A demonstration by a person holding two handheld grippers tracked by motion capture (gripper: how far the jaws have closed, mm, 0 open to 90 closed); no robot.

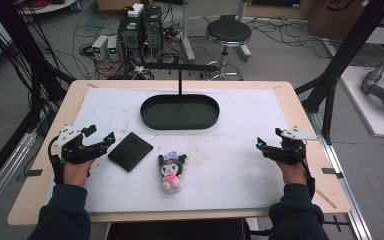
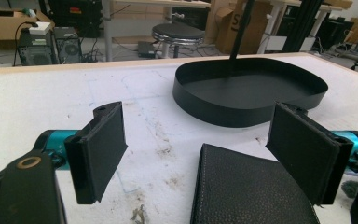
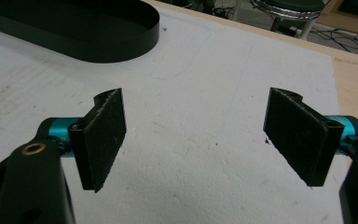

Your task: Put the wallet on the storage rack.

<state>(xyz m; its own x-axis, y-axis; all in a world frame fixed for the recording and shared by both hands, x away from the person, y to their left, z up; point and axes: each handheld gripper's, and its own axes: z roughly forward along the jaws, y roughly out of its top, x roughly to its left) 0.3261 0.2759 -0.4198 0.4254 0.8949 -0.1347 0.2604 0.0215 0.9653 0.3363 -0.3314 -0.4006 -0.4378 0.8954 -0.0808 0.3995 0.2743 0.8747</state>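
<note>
A black oval tray (image 1: 180, 122) with an upright post stands at the middle back of the white mat; its wall (image 2: 223, 114) shows ahead in the left gripper view and its end (image 3: 121, 49) at the top left of the right gripper view. A flat black leather wallet (image 1: 130, 151) lies left of centre, its near corner (image 2: 247, 191) just ahead of my left gripper (image 2: 200, 154), which is open. A small plush doll (image 1: 171, 171) with black ears and a pink body lies at the centre front. My right gripper (image 3: 193, 140) is open over bare mat at the right side (image 1: 270, 142).
The white mat (image 1: 240, 165) covers a wooden table (image 1: 45, 200). Beyond the far edge stand a black stool (image 1: 228, 33), computer boxes (image 1: 140, 30) and loose cables on the floor. Black frame posts (image 1: 330, 85) rise at the right.
</note>
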